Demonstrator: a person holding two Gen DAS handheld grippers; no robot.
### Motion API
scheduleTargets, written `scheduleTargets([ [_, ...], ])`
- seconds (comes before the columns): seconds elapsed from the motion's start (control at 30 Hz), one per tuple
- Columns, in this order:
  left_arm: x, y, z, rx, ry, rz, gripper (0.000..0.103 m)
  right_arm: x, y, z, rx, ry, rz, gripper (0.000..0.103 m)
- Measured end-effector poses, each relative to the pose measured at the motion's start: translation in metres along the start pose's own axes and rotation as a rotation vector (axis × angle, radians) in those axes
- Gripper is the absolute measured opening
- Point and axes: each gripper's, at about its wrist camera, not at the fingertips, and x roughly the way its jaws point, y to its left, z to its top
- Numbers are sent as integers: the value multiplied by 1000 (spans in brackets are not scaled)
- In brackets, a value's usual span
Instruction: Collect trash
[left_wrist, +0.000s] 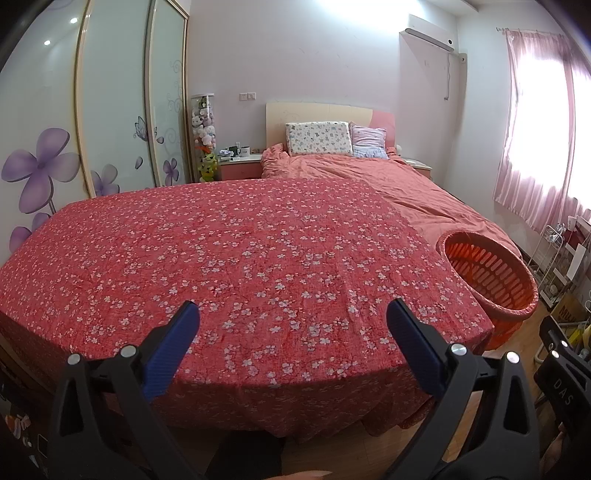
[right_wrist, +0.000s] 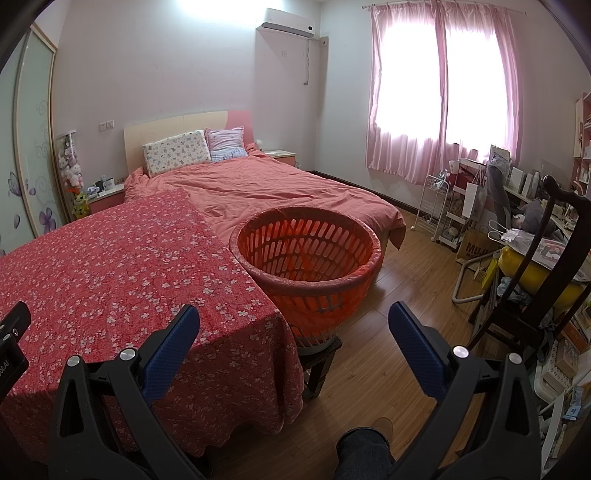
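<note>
An orange slotted basket (right_wrist: 306, 251) lined with a thin plastic bag stands on a small dark stool at the right corner of the table; it also shows at the right of the left wrist view as the basket (left_wrist: 487, 273). The table is covered with a red cloth with white flowers (left_wrist: 236, 266), and no trash shows on it. My left gripper (left_wrist: 293, 317) hangs open above the table's near edge, nothing between its blue pads. My right gripper (right_wrist: 293, 319) is open too, held over the table's right corner and the floor, just short of the basket.
A bed with a salmon quilt (right_wrist: 273, 192) lies behind the table. A dark wooden chair (right_wrist: 532, 295), a white rack (right_wrist: 436, 206) and cluttered shelves crowd the right side. Wood floor (right_wrist: 399, 295) runs between basket and chair. A person's leg and shoe (right_wrist: 369, 443) are below.
</note>
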Motion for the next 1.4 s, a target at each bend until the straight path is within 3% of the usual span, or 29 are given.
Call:
scheduleTargets([
  [1.4, 1, 4, -2, 6, 5, -1, 99, 0, 0, 1, 2, 3, 2, 101],
])
